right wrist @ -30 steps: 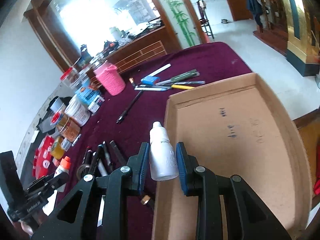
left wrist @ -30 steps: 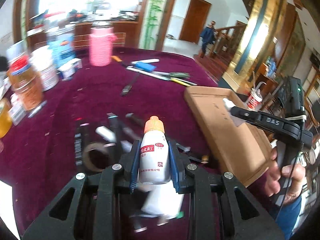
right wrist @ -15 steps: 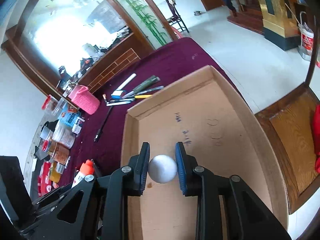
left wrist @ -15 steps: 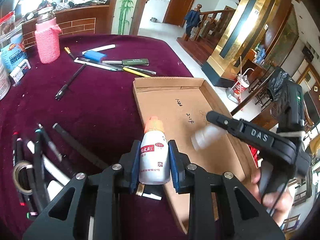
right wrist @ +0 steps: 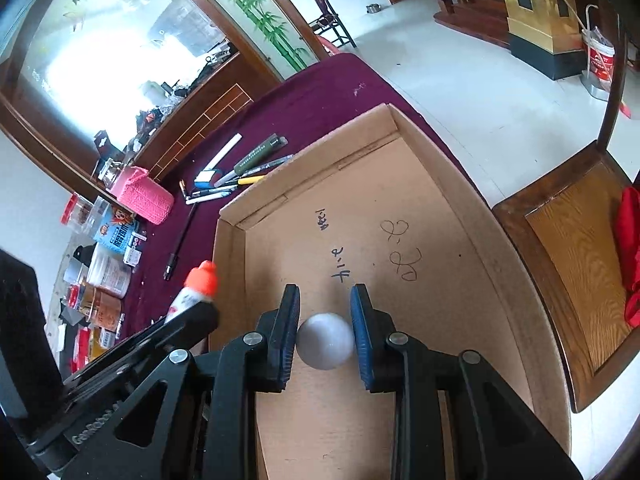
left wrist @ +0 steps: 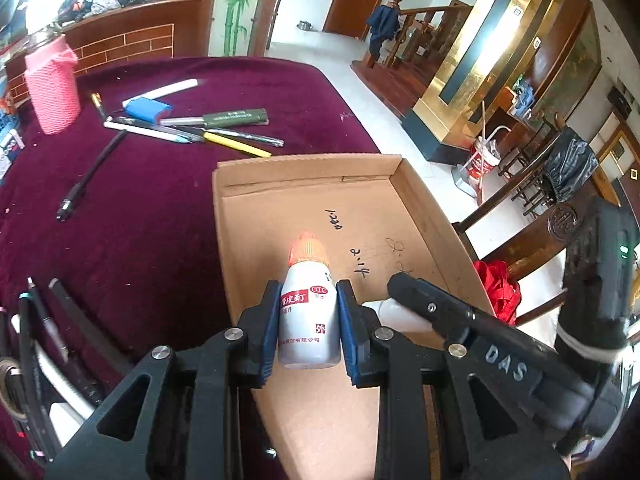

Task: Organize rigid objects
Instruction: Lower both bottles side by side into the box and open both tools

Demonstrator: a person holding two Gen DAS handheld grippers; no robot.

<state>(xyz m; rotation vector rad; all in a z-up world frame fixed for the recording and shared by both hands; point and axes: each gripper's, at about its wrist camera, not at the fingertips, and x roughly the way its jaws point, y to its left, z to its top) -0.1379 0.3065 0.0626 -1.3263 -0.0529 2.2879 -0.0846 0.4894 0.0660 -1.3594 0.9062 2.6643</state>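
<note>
On the left of the left wrist view, dark pens (left wrist: 44,320) and a roll of tape (left wrist: 8,384) lie on the maroon table (left wrist: 140,220). Further back stand a pink knitted holder (left wrist: 52,84) and a loose cluster of pens and markers (left wrist: 192,128), with one black pen (left wrist: 88,176) apart from them.

In the middle, the left claw (left wrist: 308,332) is clamped on a white bottle with an orange cap (left wrist: 307,312), its blue pads pressing both sides of the label. The bottle points forward over the near part of an open cardboard box (left wrist: 424,208), whose floor bears some handwriting.

To the right, the right claw (right wrist: 325,336) grips a plain white bottle (right wrist: 326,340), seen end-on as a round white base between its pads, also above the box floor. From the left wrist view only the neck end of that bottle shows beside the claw's black finger. Right of the box stands a wooden chair (right wrist: 568,280) with a red cloth (right wrist: 630,256) on its seat.
</note>
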